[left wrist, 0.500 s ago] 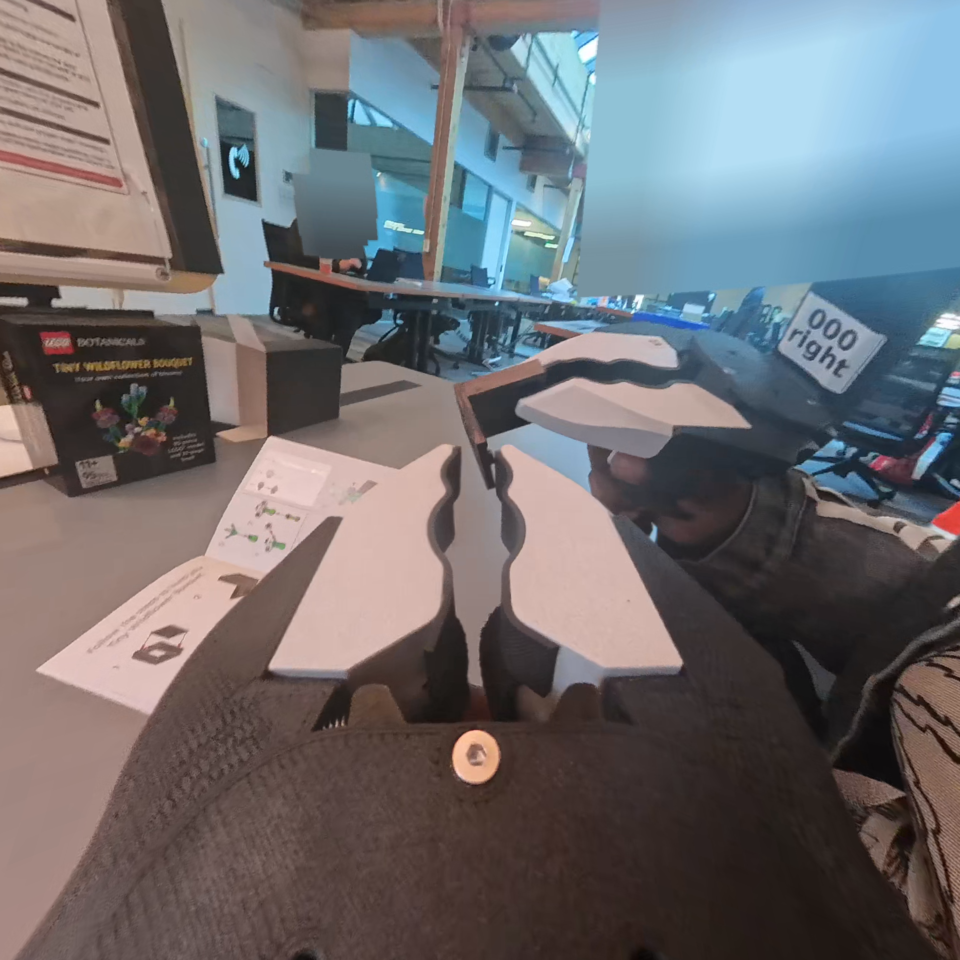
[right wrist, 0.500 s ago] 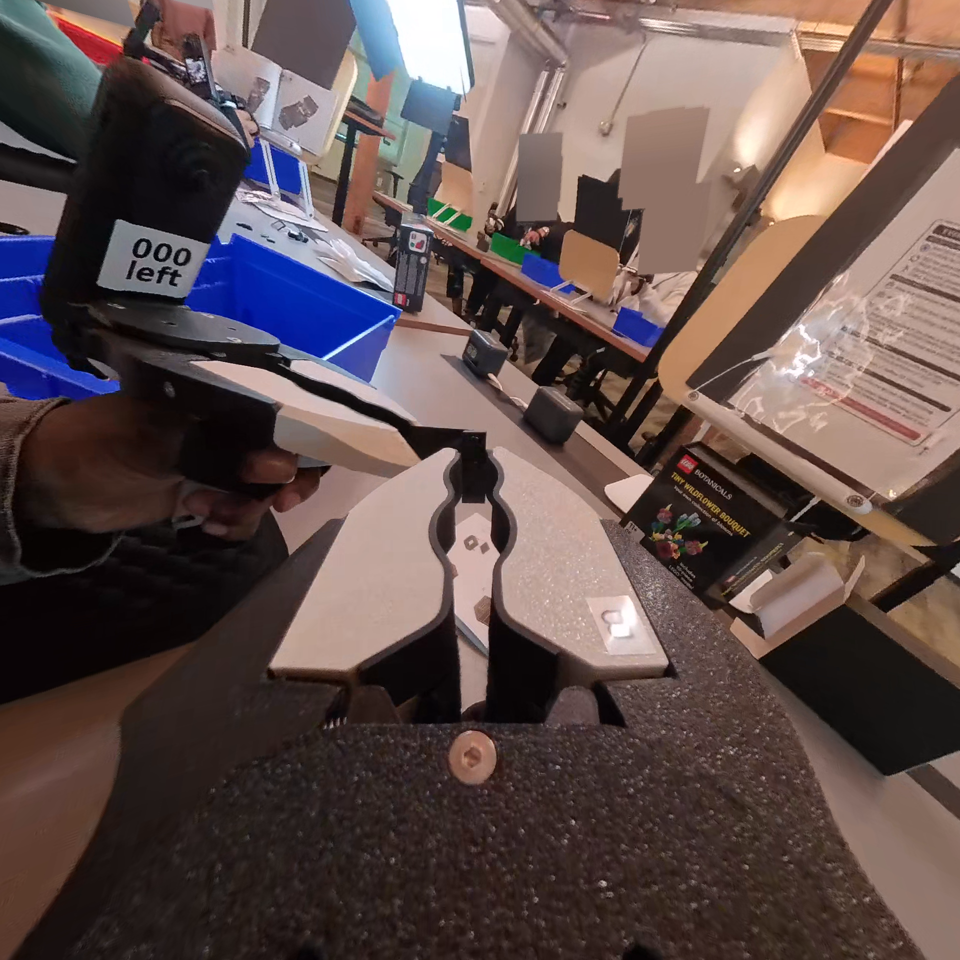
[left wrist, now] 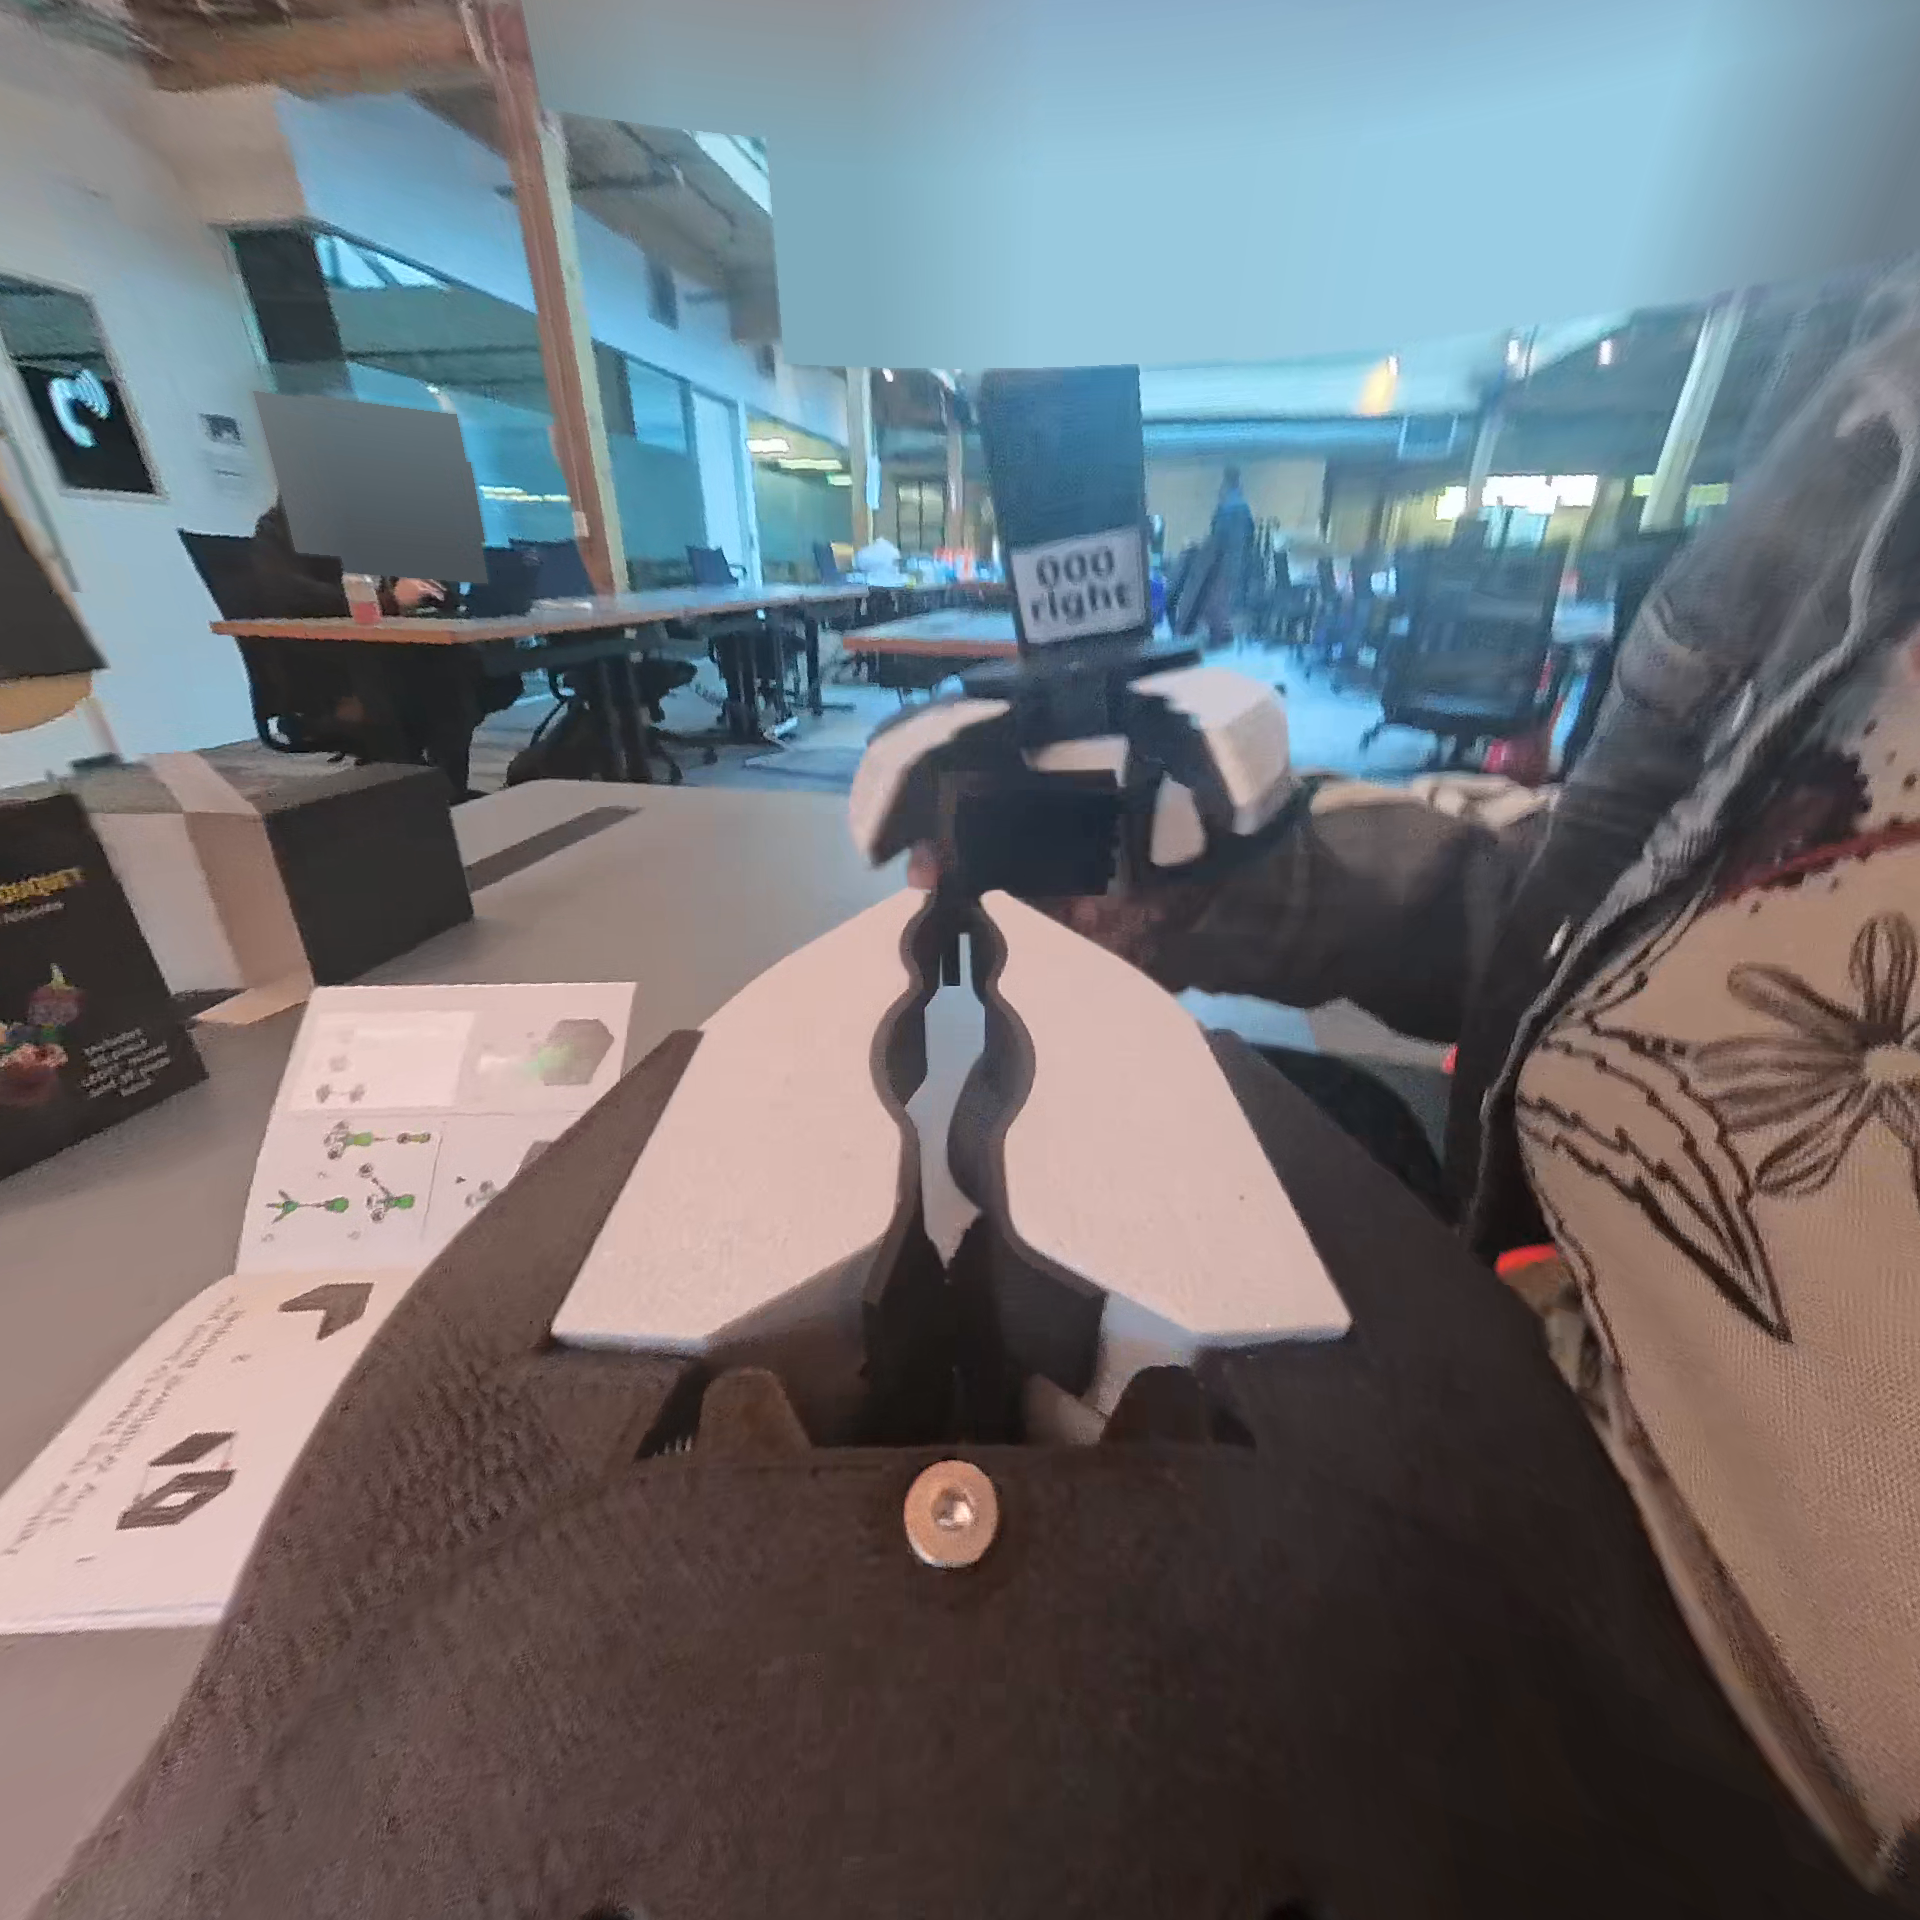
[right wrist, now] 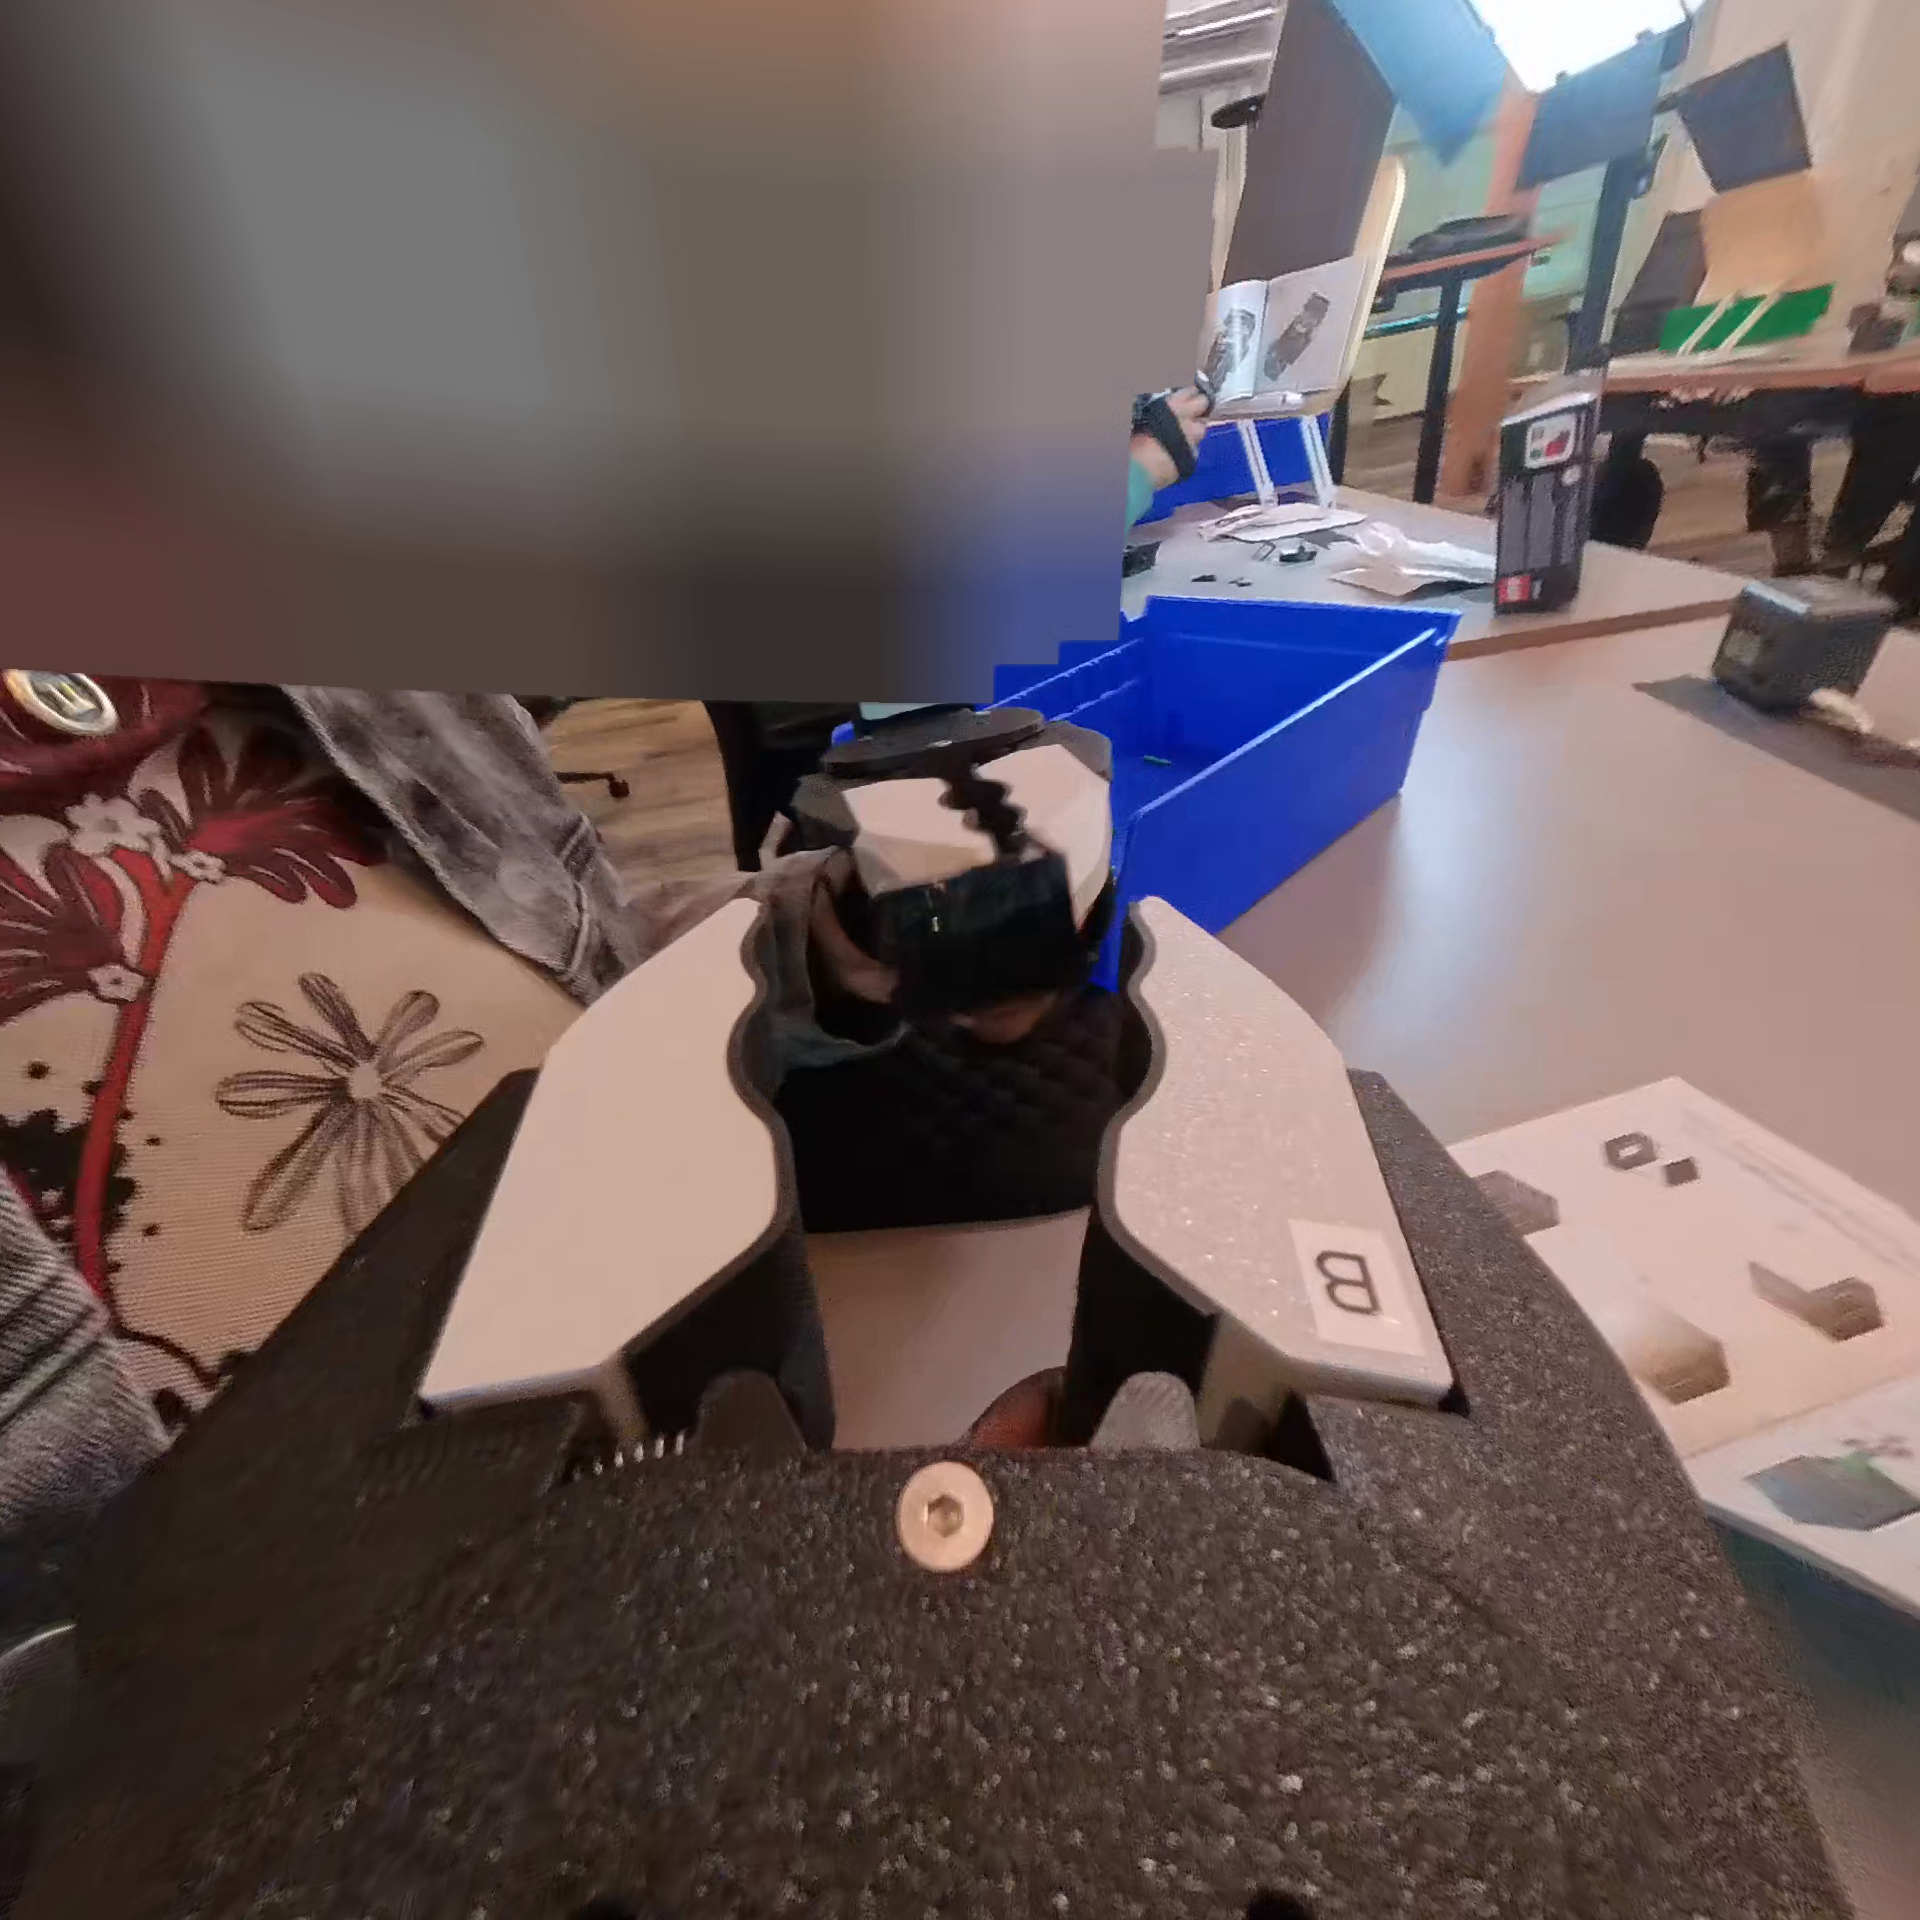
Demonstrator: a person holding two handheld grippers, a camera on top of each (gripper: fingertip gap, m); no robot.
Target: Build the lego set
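Black lego piece (left wrist: 951, 951) pinched in left gripper (left wrist: 951, 925); right gripper (right wrist: 940, 925) spread wide, empty; thin hold could let it slip

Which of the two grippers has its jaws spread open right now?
The right gripper: a wide gap separates its fingers. The left gripper is pinched shut on a small black piece.

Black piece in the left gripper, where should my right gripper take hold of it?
On the black piece, probably the end jutting past the shut left gripper; come head-on, as the open right gripper faces it.
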